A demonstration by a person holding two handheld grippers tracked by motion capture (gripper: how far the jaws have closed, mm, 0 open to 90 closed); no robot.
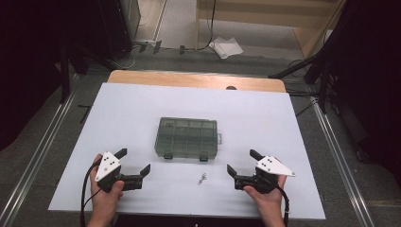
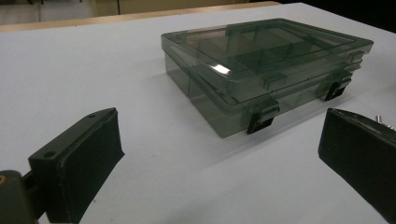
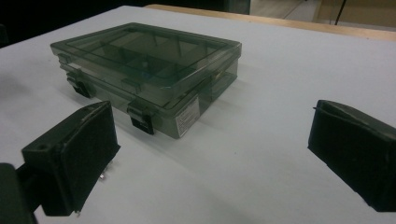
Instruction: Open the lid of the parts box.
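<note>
A white bench (image 1: 142,109) sits before me in a dim room. At its centre lies the smoky compartment box (image 1: 187,137), lid down and both front latches fastened, so I judge nothing has begun. My left gripper (image 1: 134,161) at 7 o'clock and right gripper (image 1: 242,162) at 5 o'clock have jaws apart, empty. Small metal parts (image 1: 203,178) lie at 6 o'clock.

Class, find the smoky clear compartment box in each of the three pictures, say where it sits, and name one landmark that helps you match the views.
High view: the compartment box sits mid-table, beyond both grippers.
Left gripper view: the box is upper right of centre.
Right gripper view: the box is upper left of centre.
Shared landmark: its two dark front latches.
</note>
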